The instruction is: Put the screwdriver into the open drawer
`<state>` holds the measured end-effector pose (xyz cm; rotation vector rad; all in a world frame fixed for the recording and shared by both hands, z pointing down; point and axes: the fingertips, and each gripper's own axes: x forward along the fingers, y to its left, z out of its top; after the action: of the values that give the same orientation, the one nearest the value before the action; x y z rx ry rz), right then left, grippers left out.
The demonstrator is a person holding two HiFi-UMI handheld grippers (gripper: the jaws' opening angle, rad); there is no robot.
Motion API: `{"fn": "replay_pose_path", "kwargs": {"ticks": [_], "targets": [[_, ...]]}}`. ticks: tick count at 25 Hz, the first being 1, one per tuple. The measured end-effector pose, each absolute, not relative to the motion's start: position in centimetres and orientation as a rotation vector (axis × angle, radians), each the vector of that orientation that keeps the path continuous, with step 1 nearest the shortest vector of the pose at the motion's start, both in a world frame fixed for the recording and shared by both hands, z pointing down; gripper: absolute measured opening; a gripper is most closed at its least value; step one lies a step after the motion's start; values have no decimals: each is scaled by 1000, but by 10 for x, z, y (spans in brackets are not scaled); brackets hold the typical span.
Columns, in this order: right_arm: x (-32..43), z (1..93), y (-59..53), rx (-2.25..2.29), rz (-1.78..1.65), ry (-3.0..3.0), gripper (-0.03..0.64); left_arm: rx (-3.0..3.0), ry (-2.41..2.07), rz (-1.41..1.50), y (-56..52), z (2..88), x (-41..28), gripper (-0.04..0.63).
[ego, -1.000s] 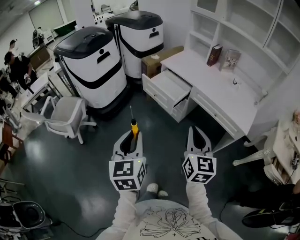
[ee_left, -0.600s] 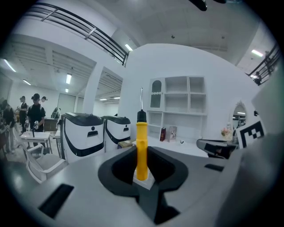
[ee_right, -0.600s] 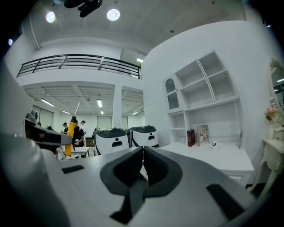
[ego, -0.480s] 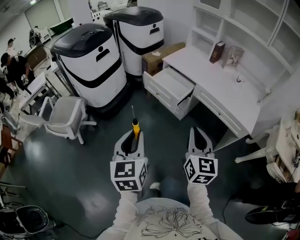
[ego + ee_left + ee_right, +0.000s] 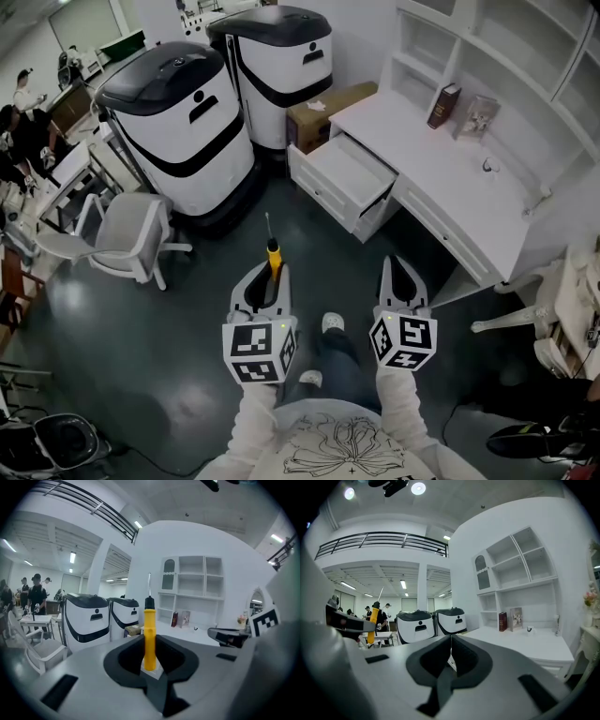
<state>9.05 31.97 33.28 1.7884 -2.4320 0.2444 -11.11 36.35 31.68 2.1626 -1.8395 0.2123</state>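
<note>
A screwdriver [image 5: 273,255] with a yellow handle and a thin metal shaft sticks forward out of my left gripper [image 5: 265,277], which is shut on the handle. In the left gripper view the screwdriver [image 5: 149,637] stands upright between the dark jaws of that gripper [image 5: 150,663]. My right gripper [image 5: 396,267] hovers beside it with its jaws pressed together and nothing in them; its own view shows this gripper [image 5: 451,656] shut. The open drawer [image 5: 349,175] of the white desk [image 5: 441,178] lies ahead, past the dark floor.
Two large white-and-black machines [image 5: 178,122] [image 5: 277,66] stand at the left of the drawer, with a cardboard box [image 5: 323,108] behind it. A grey chair [image 5: 127,234] is at the left. A book [image 5: 443,105] leans on the desk under the shelves. People stand far left.
Both grippers have moved forward together with the screwdriver still held. The desk and drawer sit lower and nearer in the head view. A shoe now shows between the grippers.
</note>
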Motion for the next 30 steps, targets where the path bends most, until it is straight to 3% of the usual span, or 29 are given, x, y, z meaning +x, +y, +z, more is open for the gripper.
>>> {"fn": "replay_pose_path", "kwargs": {"ticks": [19, 30], "targets": [[107, 306, 87, 1709, 193, -2537, 5, 2120, -1918, 181, 150, 300, -85, 64], [111, 328, 13, 1657, 254, -2538, 5, 2071, -1905, 225, 80, 319, -75, 64]]}}
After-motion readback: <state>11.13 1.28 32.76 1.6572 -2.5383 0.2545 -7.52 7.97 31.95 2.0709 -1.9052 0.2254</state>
